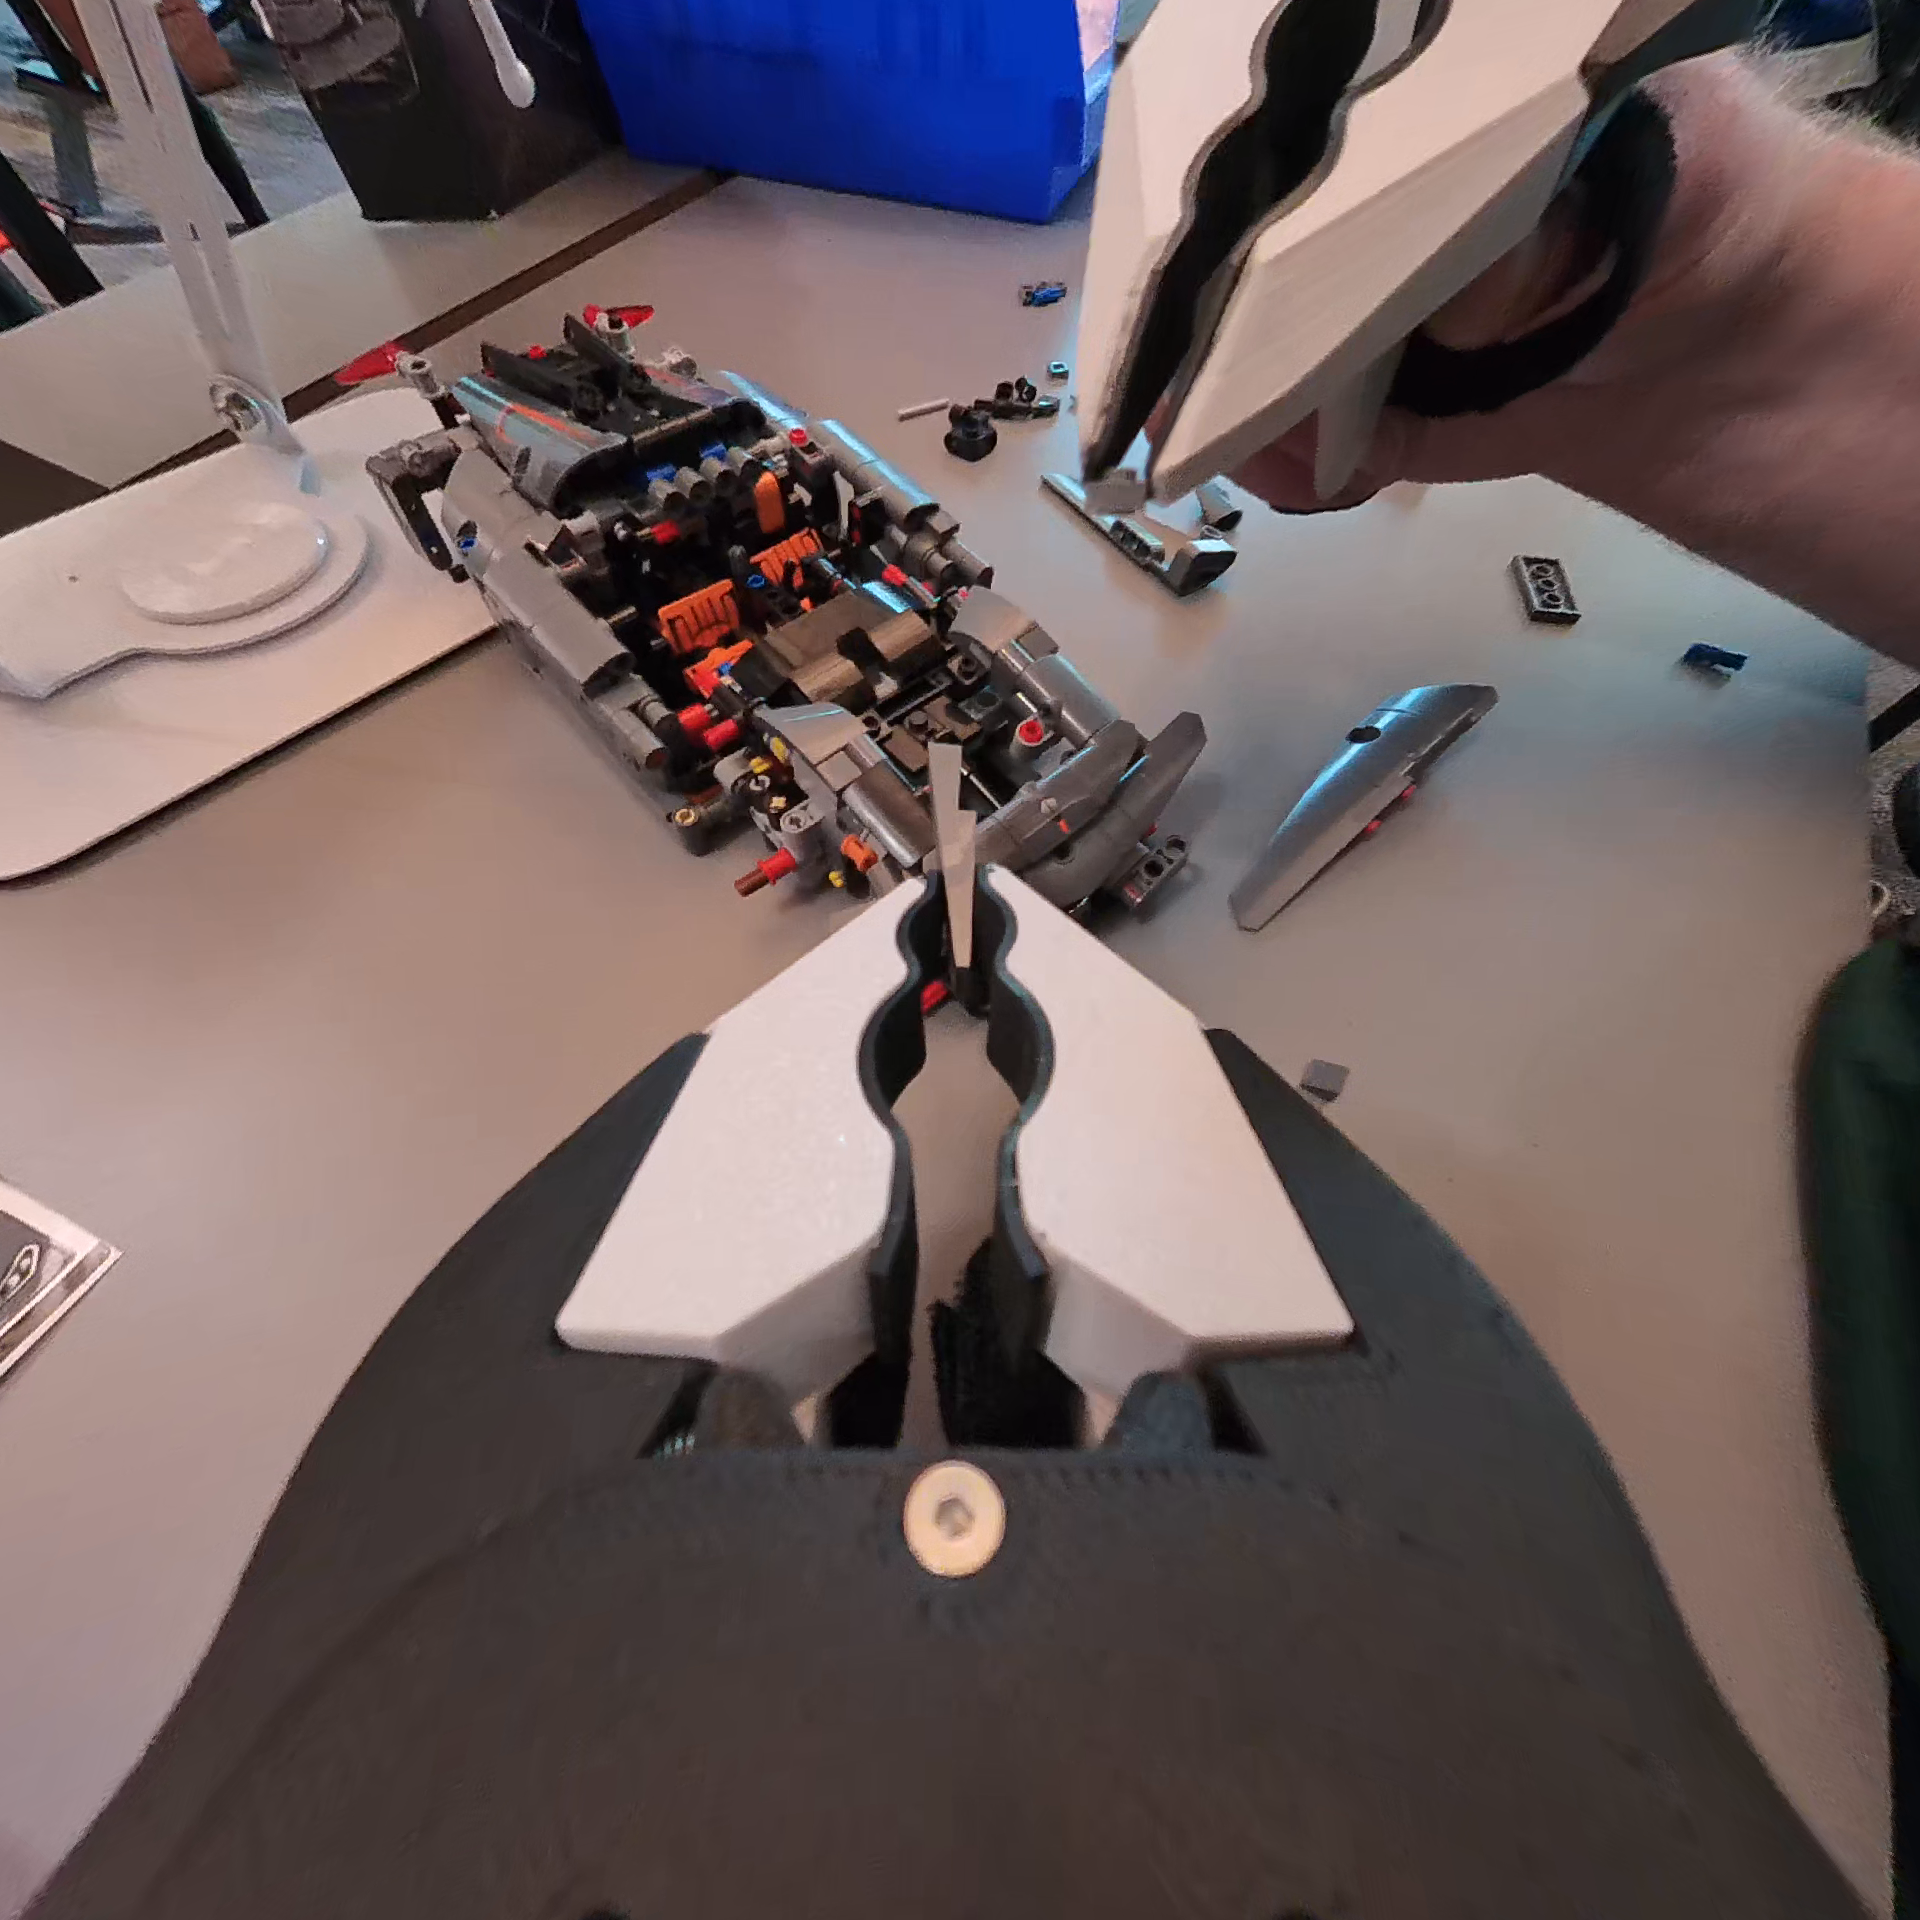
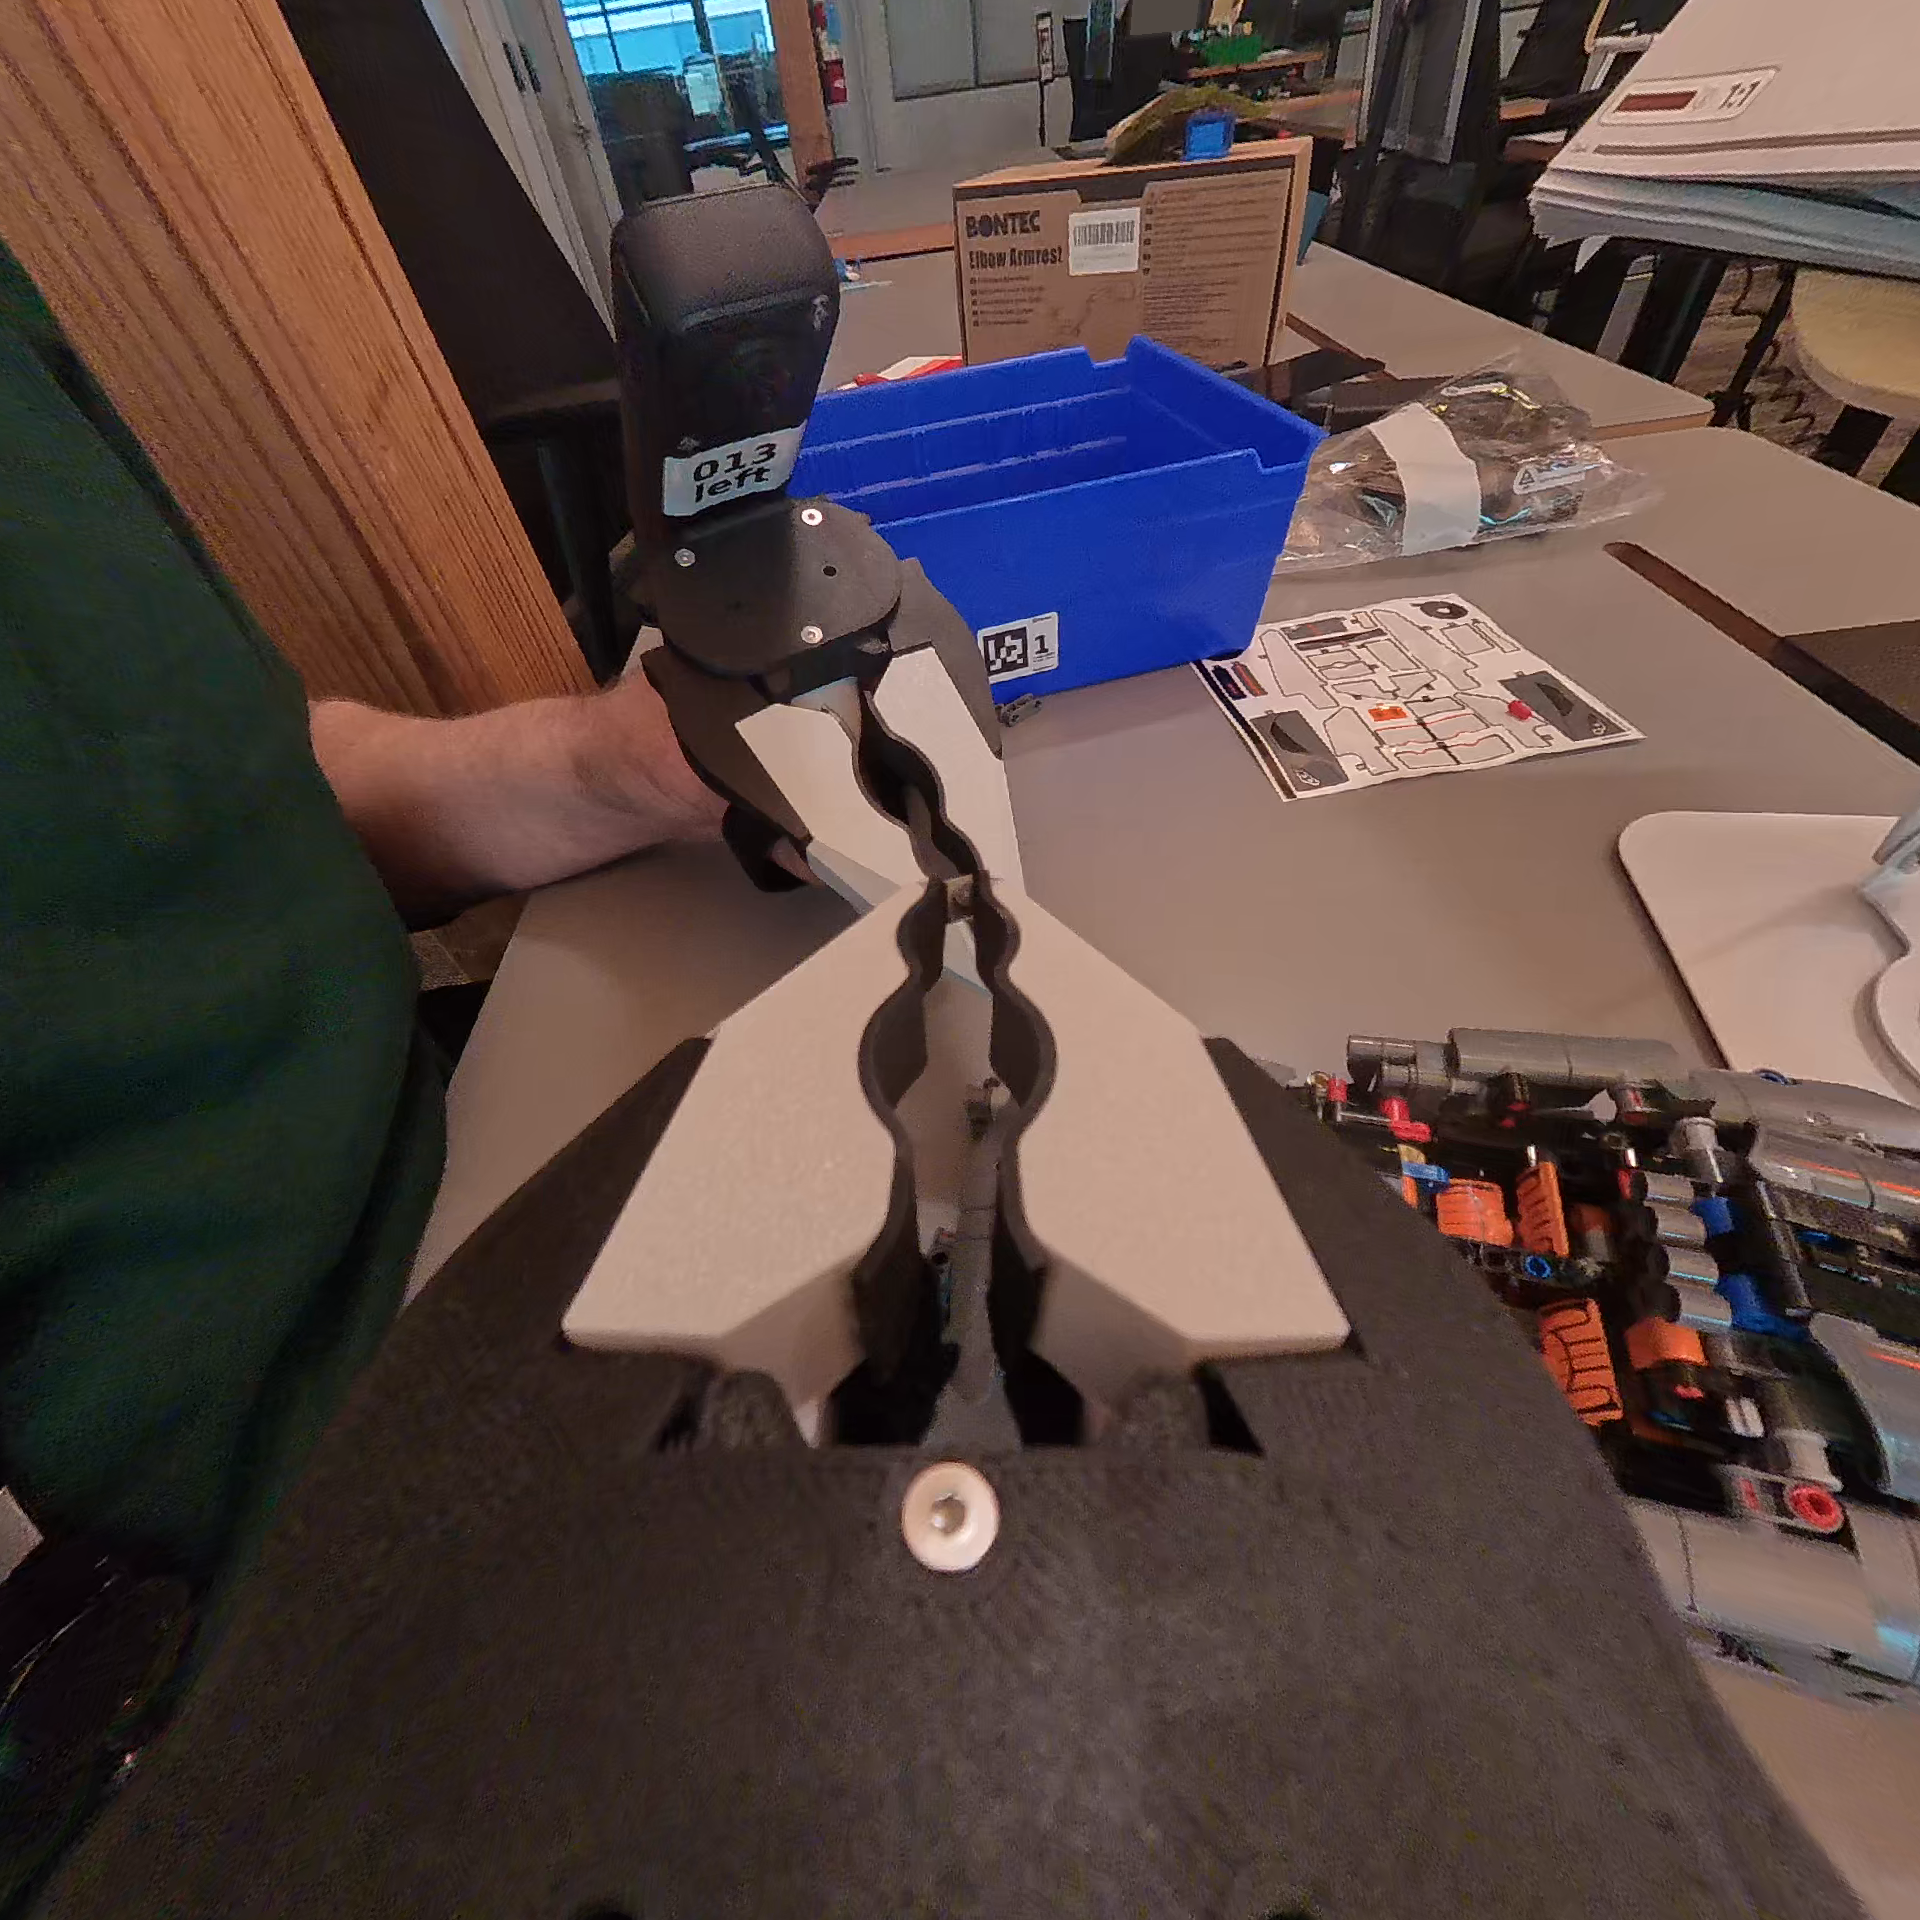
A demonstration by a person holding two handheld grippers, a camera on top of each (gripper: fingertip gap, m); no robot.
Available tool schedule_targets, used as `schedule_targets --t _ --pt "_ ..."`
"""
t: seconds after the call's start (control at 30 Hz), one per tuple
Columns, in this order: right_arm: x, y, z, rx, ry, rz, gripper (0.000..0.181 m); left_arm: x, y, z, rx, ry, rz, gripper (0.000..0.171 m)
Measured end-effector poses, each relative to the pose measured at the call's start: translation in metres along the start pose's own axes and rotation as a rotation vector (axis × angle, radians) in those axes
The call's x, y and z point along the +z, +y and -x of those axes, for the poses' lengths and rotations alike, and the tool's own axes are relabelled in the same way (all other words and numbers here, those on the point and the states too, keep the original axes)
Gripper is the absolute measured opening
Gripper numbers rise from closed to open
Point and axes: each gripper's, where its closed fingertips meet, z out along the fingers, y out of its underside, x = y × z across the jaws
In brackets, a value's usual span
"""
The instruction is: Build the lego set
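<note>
The half-built grey, black and orange lego car [image 1: 779, 623] lies on the grey table; it also shows in the right wrist view [image 2: 1662, 1247]. My left gripper [image 1: 954, 894] is shut on a thin pointed grey panel [image 1: 951, 821], held edge-on just in front of the car's near end. My right gripper [image 1: 1120, 473] is shut on a small grey piece [image 1: 1117, 488], low over a grey beam assembly [image 1: 1143, 535] lying right of the car. In its own view the right gripper [image 2: 961, 894] pinches that piece [image 2: 958, 896]; the beam [image 2: 977, 1236] shows through the finger gap. The left gripper [image 2: 914, 821] is behind it.
A curved grey panel [image 1: 1361, 790], a dark plate [image 1: 1545, 589], a blue bit [image 1: 1712, 658] and a pile of small dark parts [image 1: 997, 410] lie loose. A white stand base [image 1: 229, 551] sits left. Blue bin [image 2: 1091, 509], sticker sheet [image 2: 1413, 696], parts bag [image 2: 1455, 468] and cardboard box [image 2: 1132, 260] stand behind. Some 7 cm of space lies between my two pairs of fingers.
</note>
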Motion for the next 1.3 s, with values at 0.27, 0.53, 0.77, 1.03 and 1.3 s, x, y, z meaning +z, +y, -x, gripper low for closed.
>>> schedule_targets --t 0.27,0.53,0.77,1.03,1.3 --pt "-0.006 -0.005 0.003 -0.021 0.015 0.003 0.003 0.0 -0.002 -0.003 -0.012 0.02 -0.019 0.002" --pt "-0.031 -0.005 0.013 -0.039 0.05 -0.02 0.003 0.0 -0.007 -0.02 0.029 0.052 -0.032 0.002" --pt "-0.054 0.007 0.023 -0.035 0.079 -0.032 0.003 0.008 -0.011 -0.051 0.059 0.104 -0.009 0.003" --pt "-0.075 0.013 0.024 -0.035 0.103 -0.055 0.003 0.018 -0.018 -0.067 0.069 0.105 -0.006 0.003" --pt "-0.085 0.005 0.018 -0.017 0.12 -0.125 0.003 0.021 -0.044 -0.063 0.105 0.052 -0.082 0.003"
